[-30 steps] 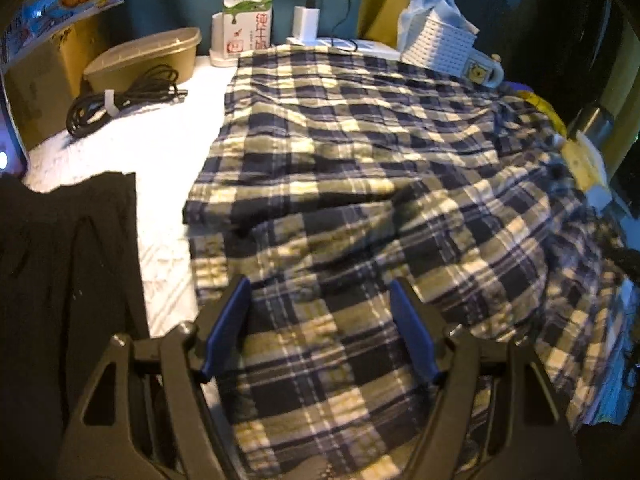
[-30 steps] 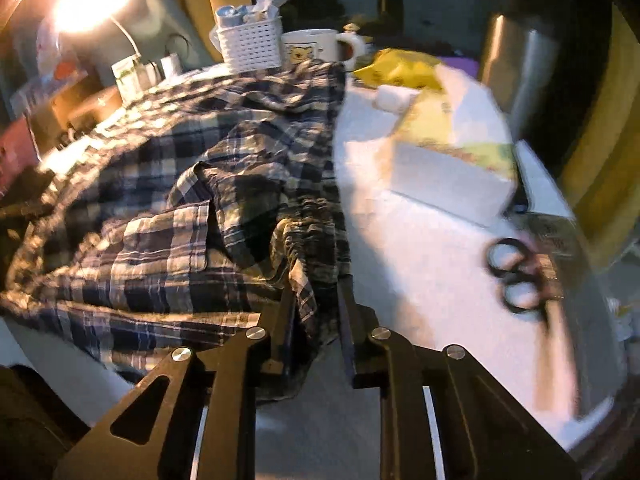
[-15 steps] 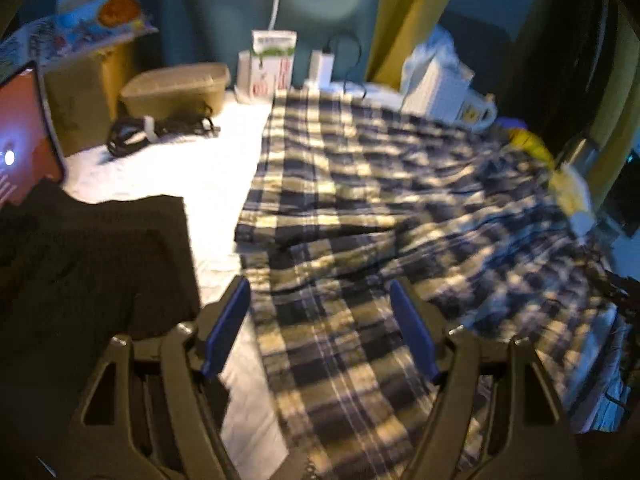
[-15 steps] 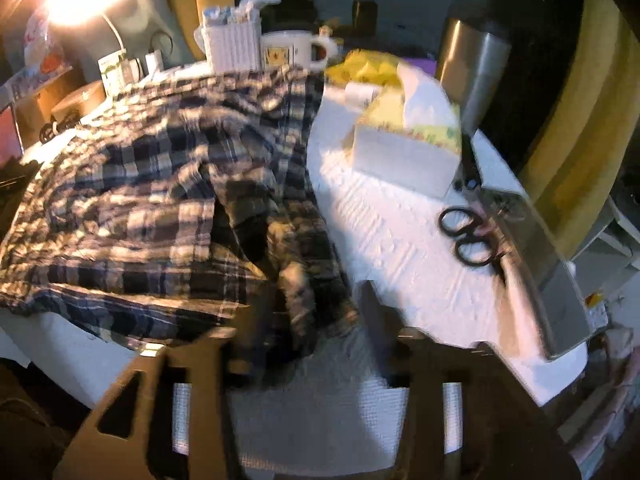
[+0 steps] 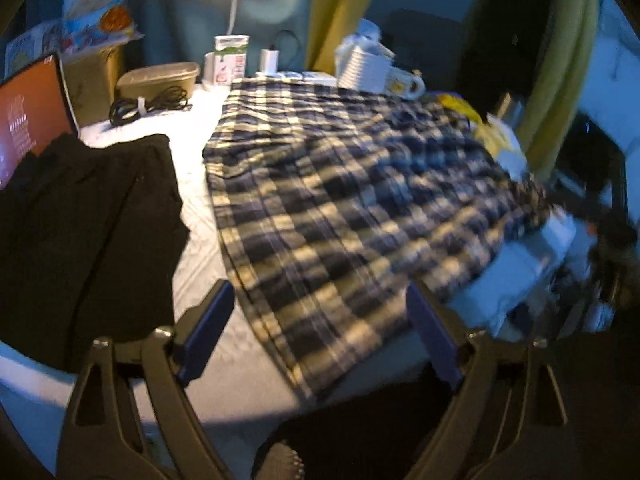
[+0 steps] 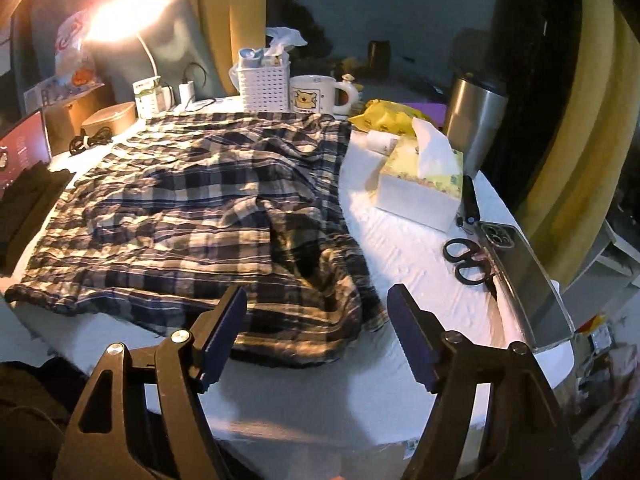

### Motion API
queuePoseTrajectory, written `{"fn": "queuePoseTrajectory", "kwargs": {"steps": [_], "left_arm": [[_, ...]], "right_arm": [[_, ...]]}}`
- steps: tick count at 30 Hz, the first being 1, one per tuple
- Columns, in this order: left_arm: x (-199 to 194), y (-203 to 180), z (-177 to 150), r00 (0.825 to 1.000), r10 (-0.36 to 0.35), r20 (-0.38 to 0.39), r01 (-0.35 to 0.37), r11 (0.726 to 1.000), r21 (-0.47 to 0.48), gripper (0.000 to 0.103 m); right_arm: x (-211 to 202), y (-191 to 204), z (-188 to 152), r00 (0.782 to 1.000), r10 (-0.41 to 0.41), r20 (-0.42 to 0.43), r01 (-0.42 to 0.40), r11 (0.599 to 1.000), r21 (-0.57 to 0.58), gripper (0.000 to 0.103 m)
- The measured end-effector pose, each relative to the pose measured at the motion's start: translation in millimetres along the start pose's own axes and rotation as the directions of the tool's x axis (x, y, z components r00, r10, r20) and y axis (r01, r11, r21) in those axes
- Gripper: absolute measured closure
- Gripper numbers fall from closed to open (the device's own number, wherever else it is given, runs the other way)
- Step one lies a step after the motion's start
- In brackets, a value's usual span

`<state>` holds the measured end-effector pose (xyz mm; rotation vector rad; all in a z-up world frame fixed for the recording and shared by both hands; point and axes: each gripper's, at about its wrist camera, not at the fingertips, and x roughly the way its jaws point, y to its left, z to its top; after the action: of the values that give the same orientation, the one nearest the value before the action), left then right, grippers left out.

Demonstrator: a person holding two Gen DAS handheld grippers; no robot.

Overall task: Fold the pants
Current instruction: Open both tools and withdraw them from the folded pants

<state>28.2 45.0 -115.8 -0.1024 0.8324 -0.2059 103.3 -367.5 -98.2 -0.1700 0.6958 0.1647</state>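
While both grippers hang wide open and empty above the near edge, the plaid pants (image 6: 192, 216) lie spread on the white tabletop (image 6: 408, 264). Their long axis runs across the right gripper (image 6: 316, 334) view, bunched waistband at right, hem at left. Beside the left gripper (image 5: 320, 334) lies a black garment (image 5: 80, 232).

Black gripper (image 6: 316, 336) frames, blue ribbed jaws, silver screws
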Motion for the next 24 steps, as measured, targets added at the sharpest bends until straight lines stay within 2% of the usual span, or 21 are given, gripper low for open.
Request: {"fn": "queuePoseTrajectory", "kwargs": {"steps": [3,7,11,14,16,21,24], "left_arm": [[2,-7,-14,1.0,0.019,-0.022,-0.018,0.999,0.037,0.015],[14,-13,-31,0.993,0.093,-0.072,-0.086,0.992,0.087,0.015],[24,-11,-38,0.988,0.13,-0.082,-0.123,0.989,0.08,0.015],[29,-9,-38,0.988,0.136,-0.075,-0.13,0.989,0.071,0.015],[34,-11,-39,0.985,0.15,-0.082,-0.142,0.985,0.1,0.017],[37,-20,-36,0.989,0.14,-0.048,-0.131,0.98,0.148,0.032],[38,-19,-34,0.992,0.124,-0.032,-0.119,0.985,0.125,0.051]], "right_arm": [[-2,2,-2,1.0,0.006,-0.007,-0.006,1.0,0.005,0.027],[-3,2,-9,1.0,-0.008,-0.026,0.007,1.0,-0.007,0.027],[2,-7,-19,0.998,-0.031,-0.055,0.031,0.999,0.007,0.027],[10,-12,-28,0.993,-0.083,-0.08,0.083,0.996,-0.012,0.027],[15,-12,-32,0.99,-0.11,-0.089,0.107,0.994,-0.032,0.027],[27,-12,-40,0.988,-0.112,-0.109,0.105,0.992,-0.067,0.027],[30,-6,-39,0.992,-0.085,-0.094,0.074,0.991,-0.109,0.027]]}}
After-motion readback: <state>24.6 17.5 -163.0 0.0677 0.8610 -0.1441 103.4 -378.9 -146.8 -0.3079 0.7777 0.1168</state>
